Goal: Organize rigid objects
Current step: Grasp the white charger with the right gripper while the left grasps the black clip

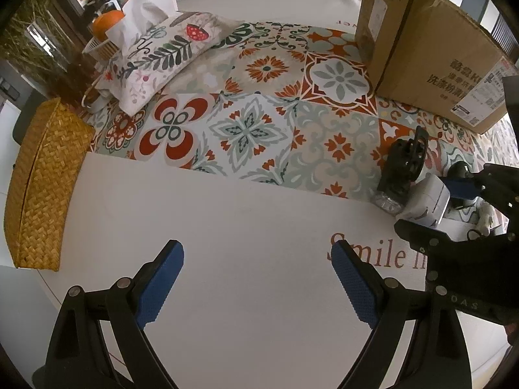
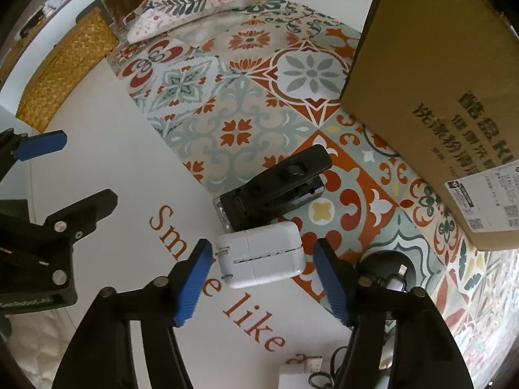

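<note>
A white power adapter lies on the white table between the open fingers of my right gripper, which straddle it with gaps on both sides. It also shows in the left wrist view. Just beyond it lies a black clip-like device, which shows in the left wrist view too. A round black object sits right of the adapter, partly hidden by my finger. My left gripper is open and empty over the bare white table. The right gripper appears at its right.
A large cardboard box stands at the right on the patterned mat. A woven basket sits at the left edge. A cushion and tissue box lie at the back. A cable lies near the front edge.
</note>
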